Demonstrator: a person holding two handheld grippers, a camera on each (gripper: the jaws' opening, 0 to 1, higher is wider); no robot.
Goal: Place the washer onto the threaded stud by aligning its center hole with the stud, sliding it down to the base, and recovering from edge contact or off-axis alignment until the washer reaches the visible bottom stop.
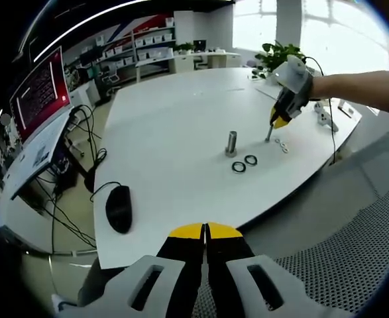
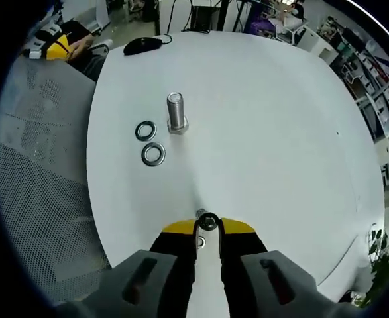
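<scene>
White round table (image 2: pixel 280 132): upright threaded steel stud (image 2: pixel 175 112), two dark washers (image 2: pixel 146 130) beside; right gripper (image 2: pixel 207 228) pinching small metal washer (image 2: pixel 207 221); left gripper (image 1: pixel 205 233) closed, empty.

White table (image 1: pixel 174 126), shelving (image 1: pixel 144 46), bright windows (image 1: pixel 340 40)

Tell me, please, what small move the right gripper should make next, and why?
Probably lift and carry toward the stud: the right gripper seems pinched on a washer low over the table, apart from the upright stud, which looks bare.
</scene>
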